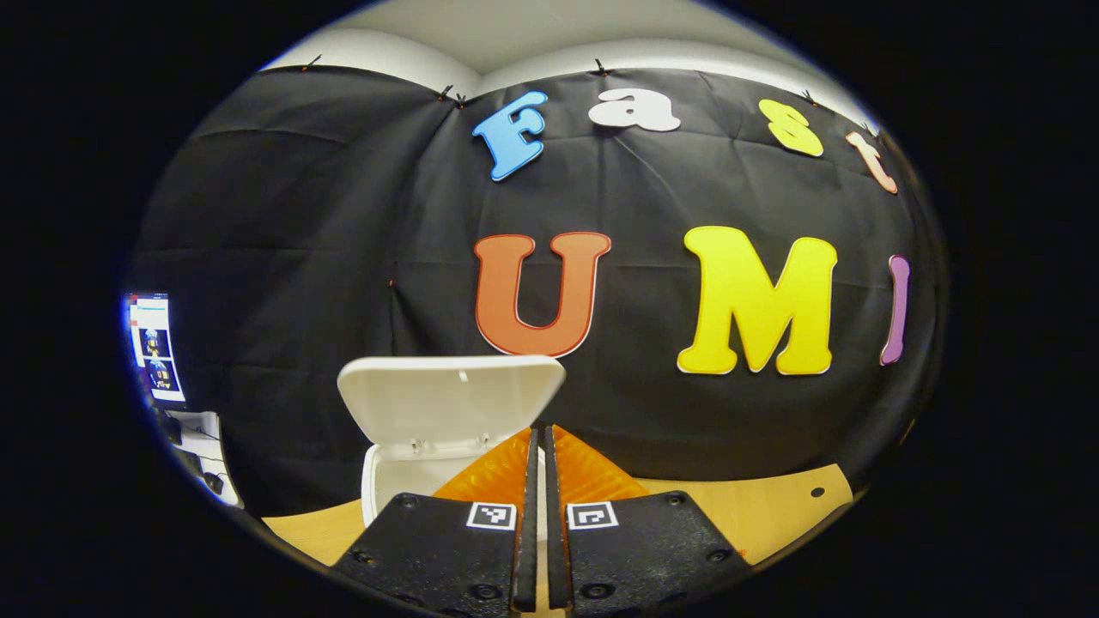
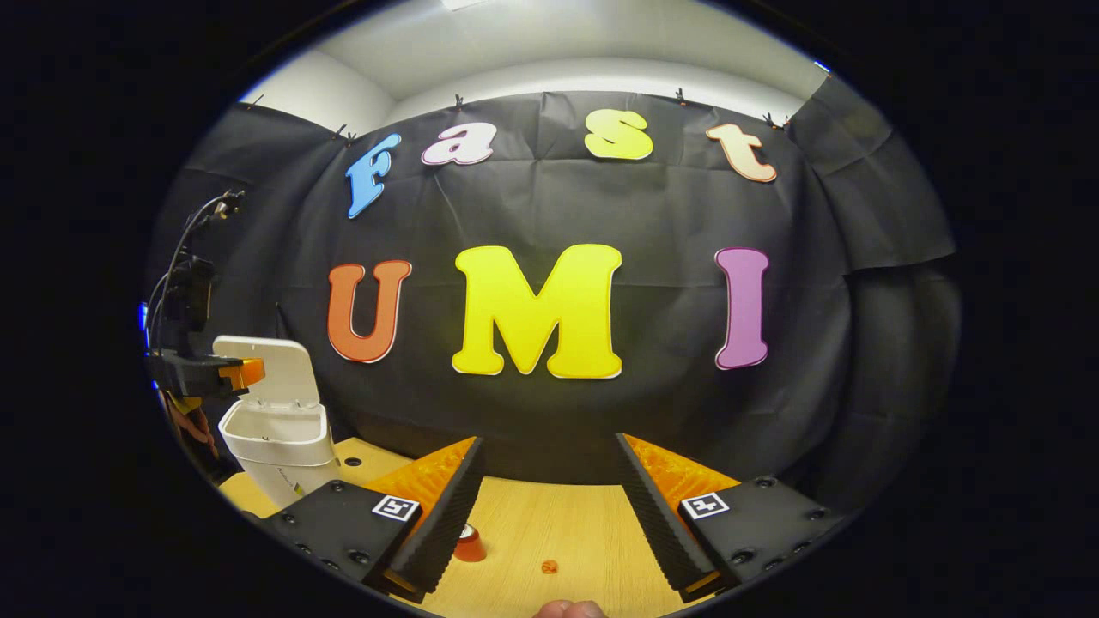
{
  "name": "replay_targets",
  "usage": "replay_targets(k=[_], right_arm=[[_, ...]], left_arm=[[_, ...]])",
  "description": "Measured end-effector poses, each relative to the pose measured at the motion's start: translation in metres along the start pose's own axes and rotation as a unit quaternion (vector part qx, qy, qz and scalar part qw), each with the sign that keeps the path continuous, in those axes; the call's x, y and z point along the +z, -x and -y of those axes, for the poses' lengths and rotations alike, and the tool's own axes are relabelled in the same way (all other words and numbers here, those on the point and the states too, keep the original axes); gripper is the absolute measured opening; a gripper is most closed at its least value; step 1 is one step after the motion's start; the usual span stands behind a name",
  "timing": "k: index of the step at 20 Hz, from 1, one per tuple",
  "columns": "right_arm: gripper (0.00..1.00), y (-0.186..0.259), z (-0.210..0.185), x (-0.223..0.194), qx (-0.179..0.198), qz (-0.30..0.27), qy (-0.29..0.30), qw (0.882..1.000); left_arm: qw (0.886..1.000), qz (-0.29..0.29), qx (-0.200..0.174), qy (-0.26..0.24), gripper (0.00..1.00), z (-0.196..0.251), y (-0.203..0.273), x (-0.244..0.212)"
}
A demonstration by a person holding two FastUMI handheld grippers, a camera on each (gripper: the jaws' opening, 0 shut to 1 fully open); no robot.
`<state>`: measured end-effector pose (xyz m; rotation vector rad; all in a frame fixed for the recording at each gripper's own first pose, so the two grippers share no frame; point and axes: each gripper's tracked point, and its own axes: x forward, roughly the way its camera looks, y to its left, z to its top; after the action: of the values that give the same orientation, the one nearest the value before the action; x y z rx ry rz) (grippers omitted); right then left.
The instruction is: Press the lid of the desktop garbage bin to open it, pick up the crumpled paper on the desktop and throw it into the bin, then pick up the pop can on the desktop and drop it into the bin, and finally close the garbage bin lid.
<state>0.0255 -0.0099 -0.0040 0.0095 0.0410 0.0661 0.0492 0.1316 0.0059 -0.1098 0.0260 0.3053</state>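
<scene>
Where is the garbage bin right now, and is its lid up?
The garbage bin stands at the desktop's far left in the right gripper view, lid raised; in the left gripper view it sits directly ahead of the shut left hand-held gripper.

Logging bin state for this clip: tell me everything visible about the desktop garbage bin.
The garbage bin is a small white container that looks like plastic, with rounded corners, standing upright on the wooden desktop near the black cloth wall. Its hinged lid is raised, standing nearly upright at the back, so the bin is open. Its contents cannot be seen. In the right gripper view, the left gripper hovers at the lid's height beside the opening; contact cannot be told.
</scene>
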Motion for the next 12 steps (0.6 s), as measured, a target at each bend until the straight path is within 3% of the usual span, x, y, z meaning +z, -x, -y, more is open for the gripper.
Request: replay_targets(k=[1, 4, 7, 8, 9, 11, 12], right_arm=[[0.94, 0.002, 0.002, 0.0, -0.002, 0.0, 0.001, 1.0], [0.94, 0.009, 0.008, 0.0, -0.007, 0.003, 0.014, 1.0], [0.94, 0.014, 0.013, 0.001, -0.013, 0.005, 0.015, 1.0], [0.94, 0.017, 0.015, 0.0, -0.015, 0.005, 0.017, 1.0], [0.94, 0.018, 0.017, 0.001, -0.017, 0.005, 0.016, 1.0], [0.94, 0.02, 0.021, 0.001, -0.022, 0.005, 0.018, 1.0], [0.94, 0.021, 0.021, 0.001, -0.023, 0.004, 0.02, 1.0]], left_arm=[[1.0, -0.001, -0.016, 0.002, 0.09, 0.009, 0.004, 0.001], [0.998, -0.003, -0.069, -0.001, 0.34, 0.038, 0.014, 0.001], [0.995, 0.0, -0.1, -0.004, 0.39, 0.055, 0.023, 0.001], [0.994, 0.002, -0.11, -0.001, 0.46, 0.061, 0.026, 0.001], [0.993, 0.006, -0.119, -0.002, 0.44, 0.066, 0.028, 0.003], [0.99, 0.025, -0.138, -0.005, 0.76, 0.077, 0.033, 0.007], [0.988, 0.029, -0.151, -0.009, 0.87, 0.082, 0.038, 0.009]])
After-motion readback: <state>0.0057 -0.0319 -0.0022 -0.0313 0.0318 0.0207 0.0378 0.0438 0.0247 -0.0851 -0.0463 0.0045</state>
